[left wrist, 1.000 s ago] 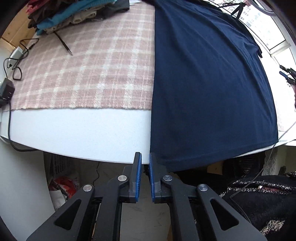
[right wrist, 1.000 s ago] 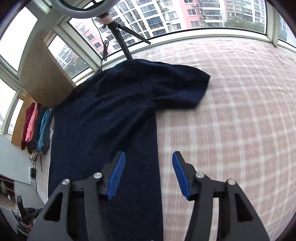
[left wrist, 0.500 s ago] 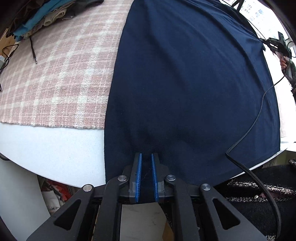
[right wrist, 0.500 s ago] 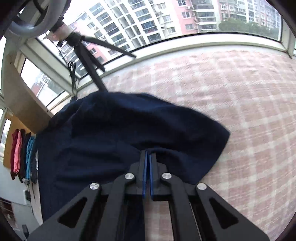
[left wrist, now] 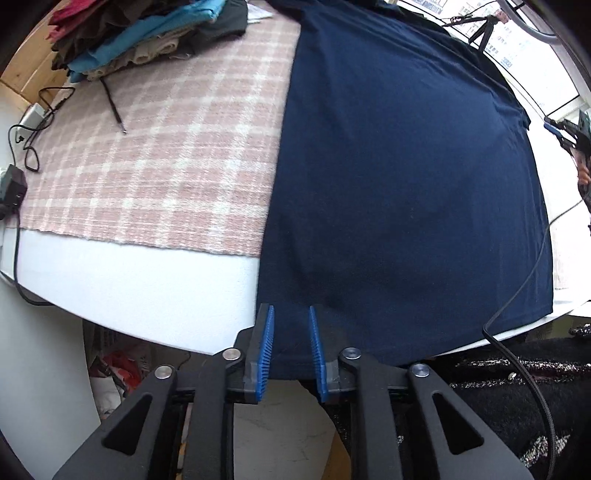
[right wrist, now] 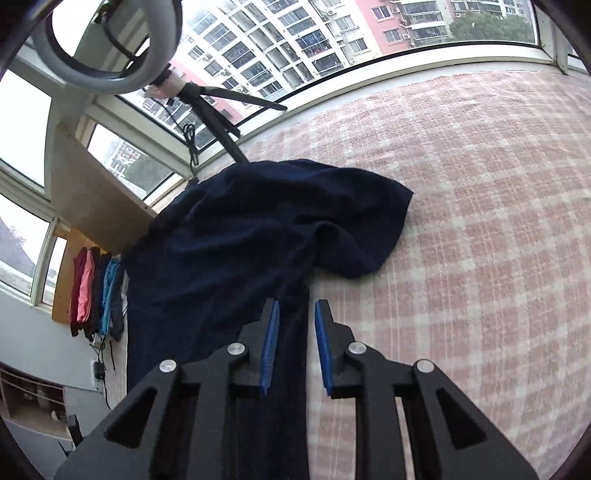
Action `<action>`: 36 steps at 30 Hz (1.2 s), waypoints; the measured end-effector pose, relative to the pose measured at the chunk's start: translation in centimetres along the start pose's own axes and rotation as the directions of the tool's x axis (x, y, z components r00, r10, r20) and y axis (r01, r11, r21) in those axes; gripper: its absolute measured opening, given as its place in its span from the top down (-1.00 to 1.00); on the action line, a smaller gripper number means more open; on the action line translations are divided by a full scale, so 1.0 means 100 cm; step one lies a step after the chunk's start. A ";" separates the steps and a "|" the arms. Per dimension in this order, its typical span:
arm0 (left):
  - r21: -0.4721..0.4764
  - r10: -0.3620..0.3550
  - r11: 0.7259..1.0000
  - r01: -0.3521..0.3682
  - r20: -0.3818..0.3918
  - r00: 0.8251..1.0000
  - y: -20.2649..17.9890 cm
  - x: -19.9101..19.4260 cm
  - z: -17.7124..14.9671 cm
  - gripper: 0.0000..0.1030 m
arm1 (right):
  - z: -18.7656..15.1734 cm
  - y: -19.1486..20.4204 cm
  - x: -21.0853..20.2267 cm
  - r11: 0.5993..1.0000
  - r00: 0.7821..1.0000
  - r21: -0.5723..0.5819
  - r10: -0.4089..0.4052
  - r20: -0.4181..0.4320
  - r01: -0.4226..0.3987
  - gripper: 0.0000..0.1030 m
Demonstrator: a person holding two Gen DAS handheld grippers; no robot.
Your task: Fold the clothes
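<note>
Lying flat, navy T-shirt (left wrist: 406, 184) on pink plaid cloth (left wrist: 166, 166), no legible writing

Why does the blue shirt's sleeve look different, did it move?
Yes. The sleeve of the navy shirt moved in across the plaid cloth, now bunched instead of flat.

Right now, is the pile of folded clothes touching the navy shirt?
Apart. In the left wrist view the pile of folded clothes lies at the far left, and a strip of bare checked blanket separates it from the navy shirt.
</note>
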State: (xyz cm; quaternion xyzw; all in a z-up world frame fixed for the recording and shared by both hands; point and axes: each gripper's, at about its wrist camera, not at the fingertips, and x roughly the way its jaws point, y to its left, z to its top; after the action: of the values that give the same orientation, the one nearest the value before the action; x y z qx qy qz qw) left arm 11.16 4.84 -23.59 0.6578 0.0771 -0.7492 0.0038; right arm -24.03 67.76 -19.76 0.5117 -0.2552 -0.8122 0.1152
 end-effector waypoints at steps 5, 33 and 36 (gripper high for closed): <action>0.044 -0.010 0.999 0.011 -0.005 1.000 0.013 -0.002 -0.009 0.48 | -0.117 -0.001 -0.045 0.998 0.996 -0.012 -0.057 -0.062 0.057 0.58; 0.252 -0.060 0.967 0.046 0.048 0.997 -0.029 0.005 -0.078 0.95 | -0.343 0.040 -0.095 0.954 0.959 -0.156 -0.272 -0.082 0.258 0.93; 0.239 -0.072 0.970 0.049 0.091 0.993 -0.020 -0.020 -0.091 0.95 | -0.341 0.037 -0.138 0.971 0.973 -0.064 -0.232 -0.010 0.231 0.94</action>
State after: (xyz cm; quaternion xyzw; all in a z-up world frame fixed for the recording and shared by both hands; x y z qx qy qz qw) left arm 20.16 7.75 -22.48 0.6129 0.0072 -0.7846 -0.0934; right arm 12.22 60.72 -18.94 0.5413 -0.1672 -0.8232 0.0377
